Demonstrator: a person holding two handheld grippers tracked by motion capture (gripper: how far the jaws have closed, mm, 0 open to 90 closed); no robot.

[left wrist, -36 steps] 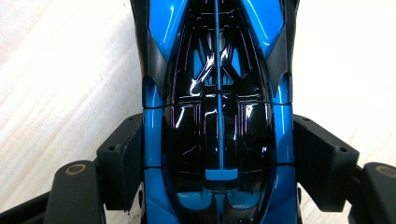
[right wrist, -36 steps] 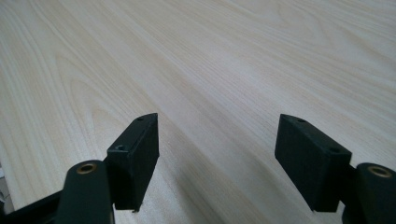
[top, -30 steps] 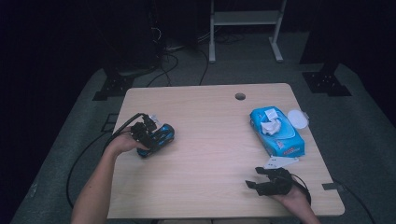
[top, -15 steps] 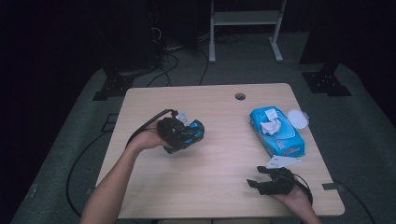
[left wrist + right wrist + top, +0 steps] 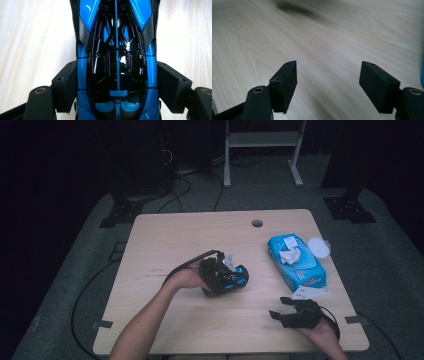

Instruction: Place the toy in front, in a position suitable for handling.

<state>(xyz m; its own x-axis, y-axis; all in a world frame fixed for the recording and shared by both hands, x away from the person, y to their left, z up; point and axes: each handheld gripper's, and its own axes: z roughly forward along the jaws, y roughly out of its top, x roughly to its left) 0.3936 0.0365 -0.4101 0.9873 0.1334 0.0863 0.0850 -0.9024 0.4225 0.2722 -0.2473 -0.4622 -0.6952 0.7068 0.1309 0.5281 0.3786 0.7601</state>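
Toy car (image 5: 116, 62) between left hand-held gripper (image 5: 116, 90) jaws

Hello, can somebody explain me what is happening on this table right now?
A person works at a wooden table with a gripper in each hand. The left gripper is clamped on a blue and black toy car, near the middle of the table. The right gripper rests open and empty near the front edge. A blue pack of wipes lies to the right, lid open.
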